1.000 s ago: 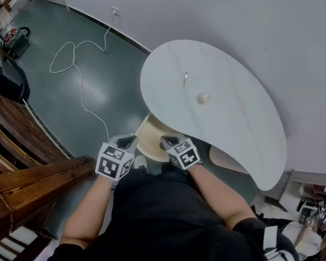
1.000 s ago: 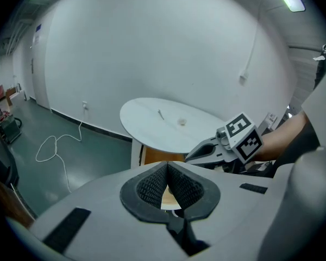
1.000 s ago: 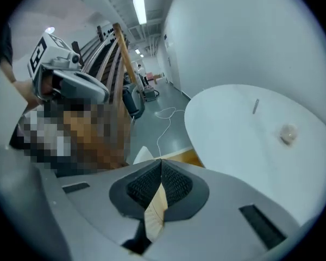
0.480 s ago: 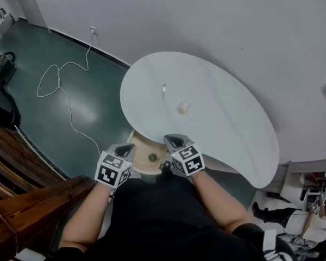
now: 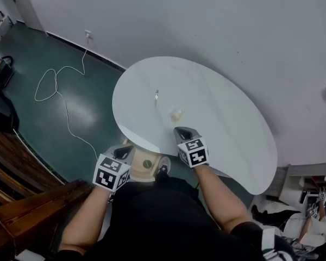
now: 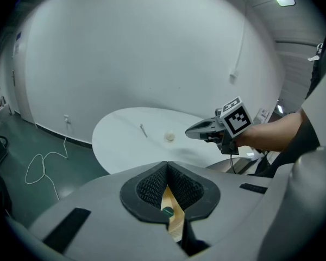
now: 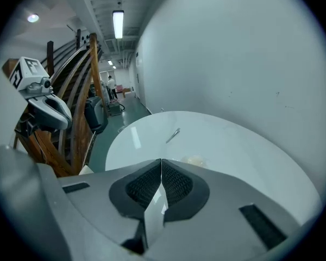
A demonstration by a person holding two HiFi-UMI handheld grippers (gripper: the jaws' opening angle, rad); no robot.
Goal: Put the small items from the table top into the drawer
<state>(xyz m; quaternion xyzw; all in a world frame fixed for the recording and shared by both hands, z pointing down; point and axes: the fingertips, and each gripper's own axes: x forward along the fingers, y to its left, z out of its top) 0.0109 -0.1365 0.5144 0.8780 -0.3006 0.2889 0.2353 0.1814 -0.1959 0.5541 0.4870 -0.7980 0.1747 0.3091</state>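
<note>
Now right hand-held gripper [image 5: 182,130], jaws shut & empty, hovers over tabletop [image 5: 228,118] near edge. Pale lump [image 5: 176,115] lies just ahead, thin metal pin [image 5: 156,95] beyond it. Open jaws first, straddle lump, squeeze lightly. Left hand-held gripper [image 5: 127,149], shut, empty, hangs by open drawer [image 5: 152,157] under near edge.

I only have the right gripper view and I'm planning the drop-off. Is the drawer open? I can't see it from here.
Observer: Yes. The head view shows the wooden drawer pulled out under the near edge of the table.
Operator: Is anything in it?
Observer: One small green round thing shows inside.
Operator: I see the left claw only side-on. Is it holding something?
Observer: No. The left claw is shut with nothing in it, aimed at the drawer.
</note>
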